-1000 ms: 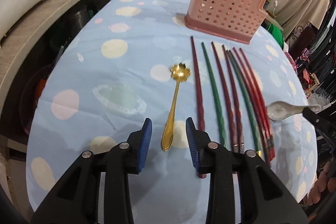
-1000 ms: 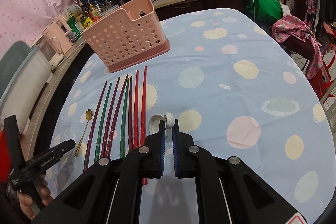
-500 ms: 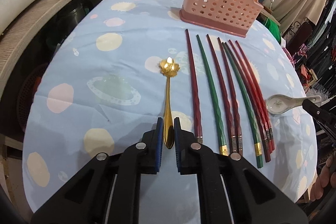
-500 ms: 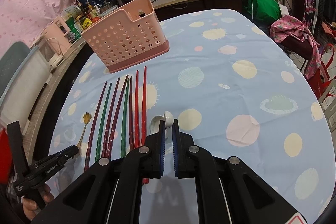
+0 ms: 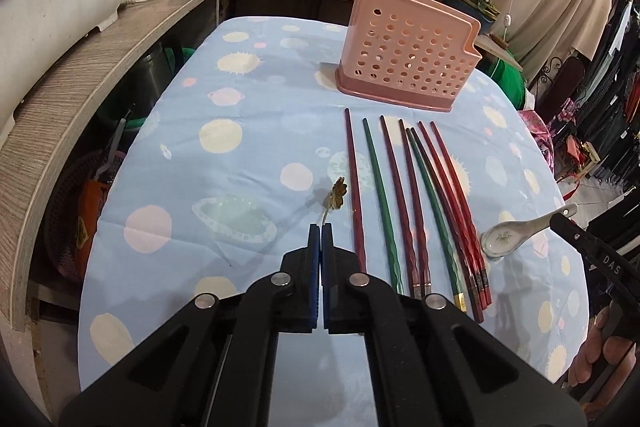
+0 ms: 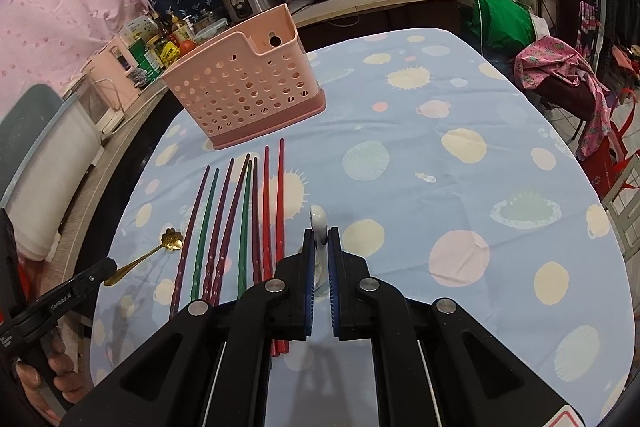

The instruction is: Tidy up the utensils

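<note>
The left gripper [image 5: 321, 227] has its blue pads pressed together on the handle of the gold flower-bowl spoon [image 5: 337, 195]; the jaws have just been closing, and the spoon now sits between them with its bowl end tilted up off the tablecloth [image 5: 248, 147], casting a shadow beside it. From the right wrist view the same spoon [image 6: 173, 239] slants from the left gripper's tip toward the chopsticks.

The right gripper [image 6: 320, 233] is clamped on the handle of the white ceramic soup spoon [image 6: 319, 217]; the left wrist view shows that spoon [image 5: 520, 233] with its bowl low at the cloth, just right of the chopstick row, and whether the bowl touches the cloth I cannot tell.

8 chopsticks [image 5: 416, 203], red, maroon and green, lie side by side on the cloth, tips pointing toward the pink perforated utensil holder [image 5: 408, 63], which stands upright at the far end of the table, well apart from both grippers. What can be seen of its inside through the holes looks empty, though the interior is mostly hidden.

My judgement: the task is at its very start. Both spoons are gripped but neither has travelled to the holder, and all 8 chopsticks are untouched. Left to do: carry each spoon over the rim and drop it in, then gather the chopsticks
</note>
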Demonstrator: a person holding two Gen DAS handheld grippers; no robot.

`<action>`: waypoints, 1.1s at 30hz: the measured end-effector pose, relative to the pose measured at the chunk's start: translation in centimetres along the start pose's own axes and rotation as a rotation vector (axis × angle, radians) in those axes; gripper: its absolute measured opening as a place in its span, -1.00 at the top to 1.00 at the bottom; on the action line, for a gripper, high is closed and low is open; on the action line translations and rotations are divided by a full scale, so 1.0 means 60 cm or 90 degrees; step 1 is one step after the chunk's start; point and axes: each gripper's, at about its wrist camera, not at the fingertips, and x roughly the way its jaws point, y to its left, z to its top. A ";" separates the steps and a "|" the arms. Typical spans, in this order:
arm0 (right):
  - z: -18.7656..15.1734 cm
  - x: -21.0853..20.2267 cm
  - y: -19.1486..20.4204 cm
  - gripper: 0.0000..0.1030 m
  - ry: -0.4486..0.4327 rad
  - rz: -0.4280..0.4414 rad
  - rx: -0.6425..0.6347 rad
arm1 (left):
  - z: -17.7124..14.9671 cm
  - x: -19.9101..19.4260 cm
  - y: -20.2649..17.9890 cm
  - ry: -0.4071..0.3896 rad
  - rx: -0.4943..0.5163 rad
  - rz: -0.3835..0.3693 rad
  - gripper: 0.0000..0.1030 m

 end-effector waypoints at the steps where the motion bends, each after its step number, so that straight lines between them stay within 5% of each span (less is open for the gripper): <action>1: 0.002 -0.002 0.000 0.88 -0.002 0.001 0.000 | 0.002 -0.003 -0.001 0.001 -0.001 -0.002 1.00; 13: 0.067 -0.027 0.009 0.88 -0.050 0.009 -0.018 | 0.092 -0.063 -0.032 -0.033 0.034 -0.008 1.00; 24: 0.171 -0.038 0.034 0.88 -0.121 0.023 -0.045 | 0.244 -0.139 -0.089 -0.154 0.084 -0.014 1.00; 29: 0.145 -0.044 0.035 0.88 -0.107 0.028 -0.045 | 0.211 -0.117 -0.062 -0.116 0.074 -0.028 0.98; 33: 0.113 -0.052 0.027 0.88 -0.089 0.029 -0.028 | 0.132 -0.081 -0.008 -0.057 0.058 -0.013 0.97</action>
